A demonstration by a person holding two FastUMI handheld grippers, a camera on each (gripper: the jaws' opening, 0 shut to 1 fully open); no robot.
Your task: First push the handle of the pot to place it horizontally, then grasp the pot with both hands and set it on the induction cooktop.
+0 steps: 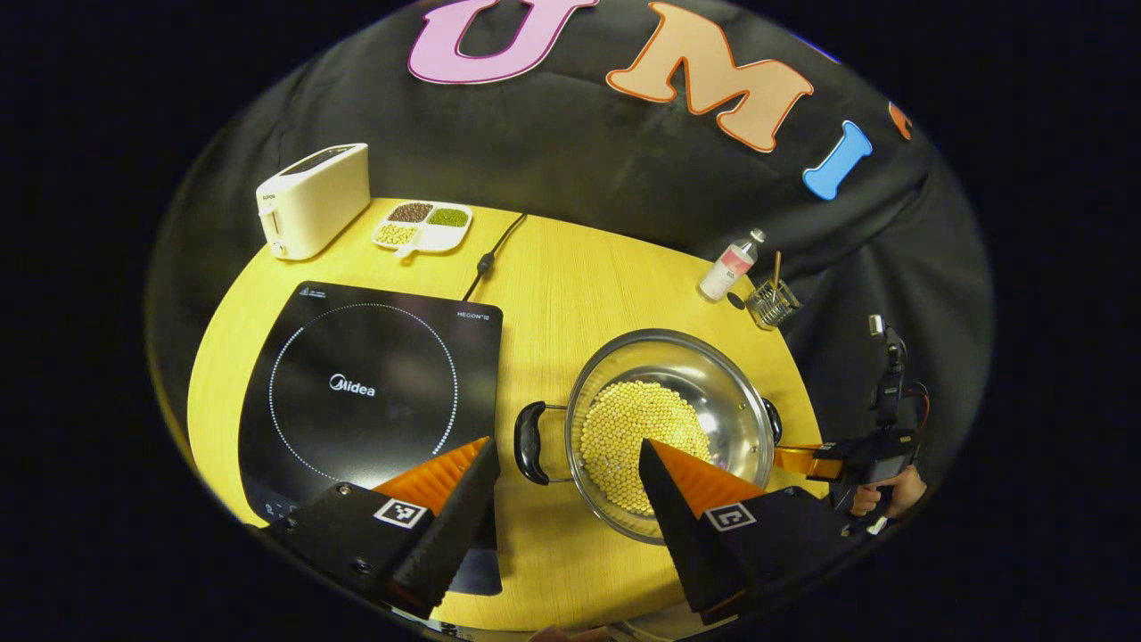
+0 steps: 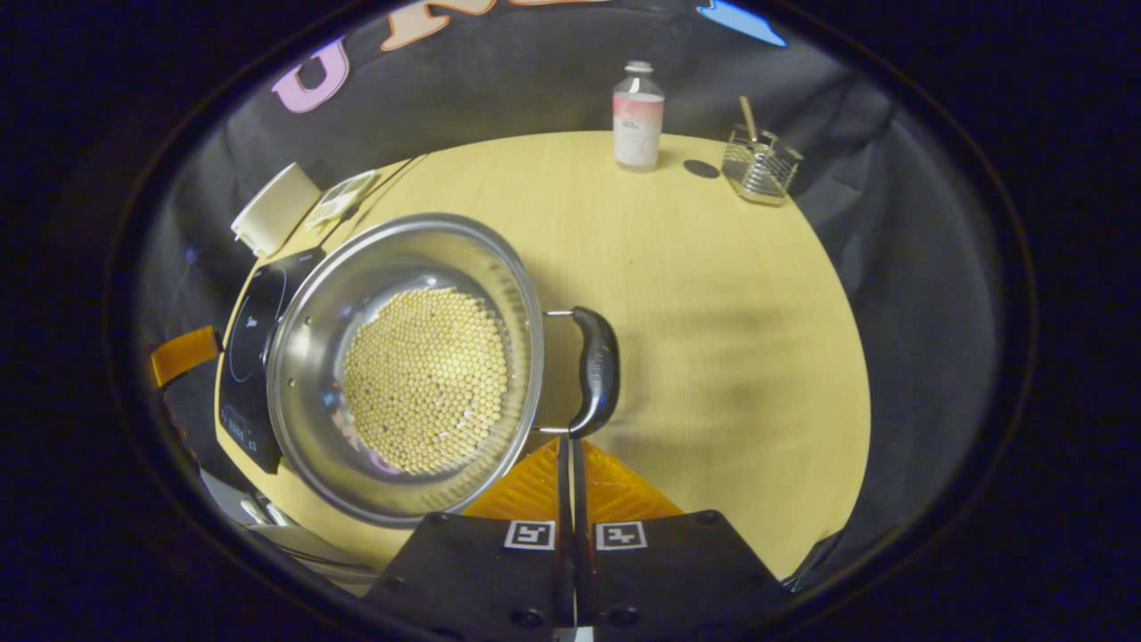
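The right gripper has its 2 fingers pressed together, tips just below the pot's black handle. The steel pot, filled with pale beans, sits beside the induction cooktop at its left.

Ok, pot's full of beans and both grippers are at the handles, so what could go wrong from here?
The right gripper is shut with its tips at the right handle; a hard push could slide the pot. The pot holds loose beans, so a tilted lift may spill them. The left gripper is open, with the left handle ungrasped.
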